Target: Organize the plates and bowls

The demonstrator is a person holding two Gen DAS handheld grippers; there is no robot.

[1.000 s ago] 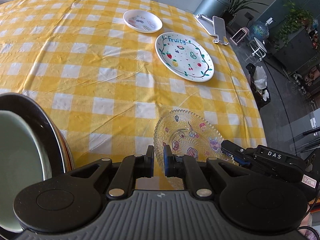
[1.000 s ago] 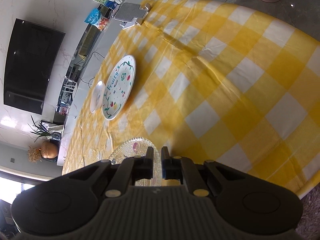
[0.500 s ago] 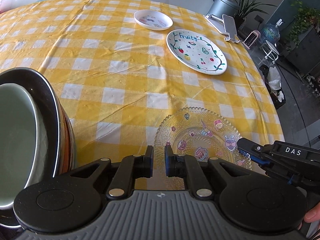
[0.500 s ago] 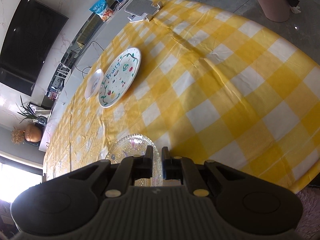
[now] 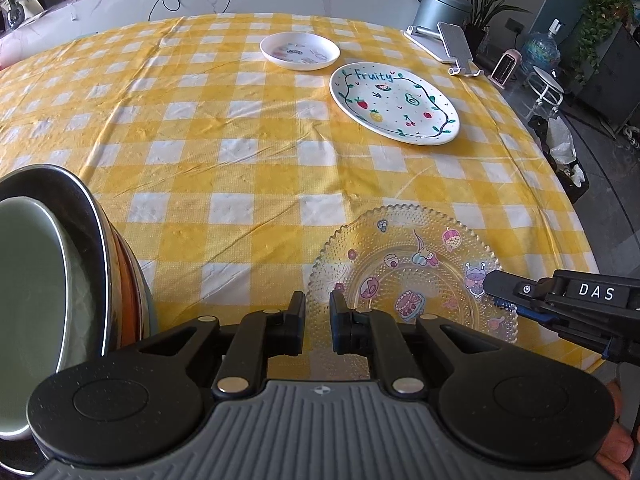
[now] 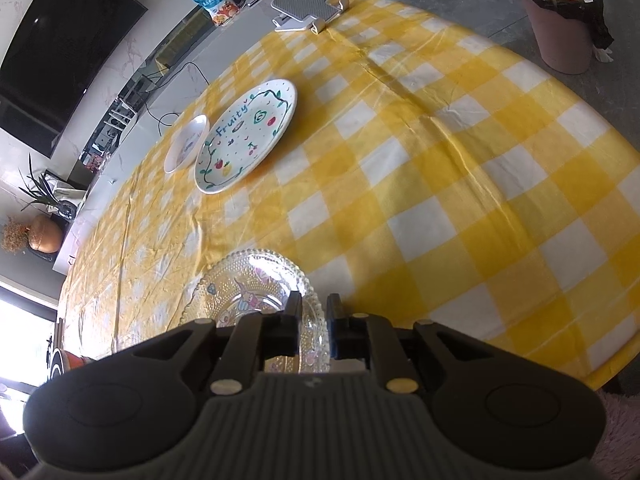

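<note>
A clear glass plate with cartoon stickers point(image 5: 412, 276) lies on the yellow checked tablecloth near the front edge; it also shows in the right wrist view point(image 6: 248, 292). My right gripper point(image 6: 312, 308) is shut on its rim; its fingers point(image 5: 508, 288) reach onto the plate from the right. My left gripper point(image 5: 317, 304) hovers just left of the plate, jaws nearly shut and empty. A white "Fruity" plate point(image 5: 394, 102) and a small white dish point(image 5: 300, 50) lie farther back. A stack of bowls point(image 5: 48, 280), pale green inside dark, stands at the left.
A phone stand point(image 5: 452, 46) sits at the table's far right corner, a grey bin point(image 5: 438, 8) behind it. The table edge point(image 5: 576, 216) drops off on the right to a floor with a waste bin point(image 6: 564, 20). A counter runs behind the table.
Both grippers have pulled back and tilted up, showing more of the table. The glass plate has stayed in my right gripper's grip.
</note>
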